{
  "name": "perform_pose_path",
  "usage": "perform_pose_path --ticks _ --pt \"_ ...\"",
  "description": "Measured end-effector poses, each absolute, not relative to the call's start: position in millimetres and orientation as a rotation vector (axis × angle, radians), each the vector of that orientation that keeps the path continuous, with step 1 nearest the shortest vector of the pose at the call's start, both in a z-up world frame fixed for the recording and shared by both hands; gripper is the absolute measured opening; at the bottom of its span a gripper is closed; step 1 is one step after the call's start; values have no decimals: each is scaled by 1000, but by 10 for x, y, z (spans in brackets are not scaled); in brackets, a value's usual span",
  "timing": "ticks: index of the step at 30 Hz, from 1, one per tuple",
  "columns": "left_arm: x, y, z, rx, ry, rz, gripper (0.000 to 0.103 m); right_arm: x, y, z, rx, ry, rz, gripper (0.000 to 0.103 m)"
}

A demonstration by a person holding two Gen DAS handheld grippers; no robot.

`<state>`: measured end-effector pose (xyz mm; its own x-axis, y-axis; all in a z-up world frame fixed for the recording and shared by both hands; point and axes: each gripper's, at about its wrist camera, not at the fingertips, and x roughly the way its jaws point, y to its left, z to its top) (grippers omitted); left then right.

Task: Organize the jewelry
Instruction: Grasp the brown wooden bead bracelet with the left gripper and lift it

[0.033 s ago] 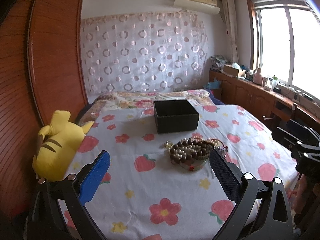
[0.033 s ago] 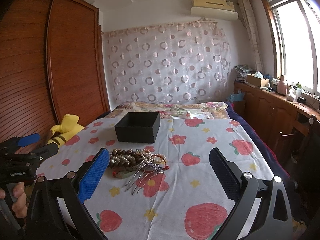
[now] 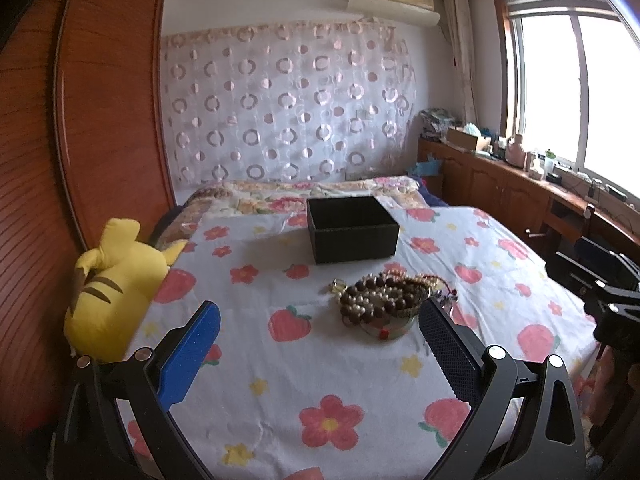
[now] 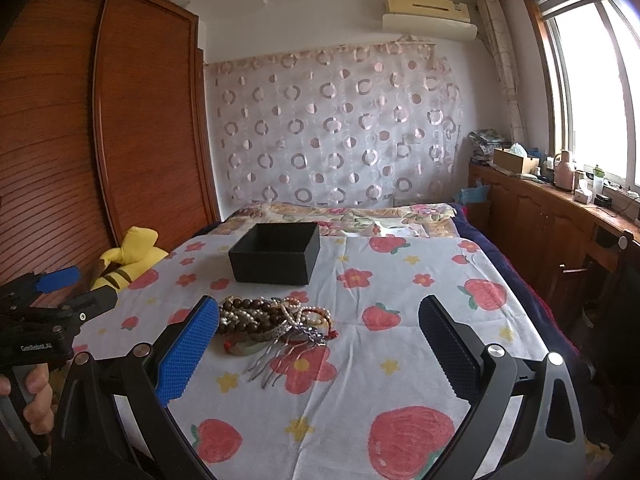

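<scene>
Nothing is shifting between the earlier frames and these: both views are matching them, with the pile and box sitting where they were. I am holding the left gripper (image 3: 318,340) low over the near part of the bed (image 3: 256,364), its two fingers spread wide with nothing between them. I am keeping the right gripper (image 4: 318,340) the same way, fingers spread wide and gripping nothing. Between them and the box, the jewelry pile (image 4: 272,322) is lying on the flowered bedspread: dark wooden beads (image 3: 376,300), pale pearl strands and a silver hair comb (image 4: 280,360) whose teeth are pointing toward me. Just beyond the pile, apart from it, the black box (image 3: 352,228) is standing open on the bed, and I cannot see anything inside it. At the left edge of the bed a yellow plush toy (image 3: 116,284) is leaning by the wooden wardrobe (image 3: 108,120). From the right view I am seeing the left gripper at the far left, held in my hand (image 4: 36,404)
</scene>
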<state>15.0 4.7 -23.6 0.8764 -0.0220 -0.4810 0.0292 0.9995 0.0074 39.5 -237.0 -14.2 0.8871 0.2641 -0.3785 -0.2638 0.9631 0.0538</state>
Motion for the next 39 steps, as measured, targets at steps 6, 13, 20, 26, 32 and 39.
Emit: perform_pose_path --ticks 6,13,20,26,32,39 --pt "276 137 -387 5 565 -51 96 540 -2400 -289 -24 422 312 100" --pt "467 172 -602 -3 629 -84 96 749 -2408 -478 -37 505 390 84" --pt "698 219 -736 -58 688 -187 82 846 -2378 -640 -61 567 408 84" --pt "1032 158 -788 -66 746 -255 49 937 -2336 -735 -78 604 421 84" --pt "1426 105 -918 -68 828 -279 28 1032 -2267 -799 -82 638 452 84" --pt "1652 14 -978 -36 867 -285 26 1077 -2253 -802 -79 650 464 84"
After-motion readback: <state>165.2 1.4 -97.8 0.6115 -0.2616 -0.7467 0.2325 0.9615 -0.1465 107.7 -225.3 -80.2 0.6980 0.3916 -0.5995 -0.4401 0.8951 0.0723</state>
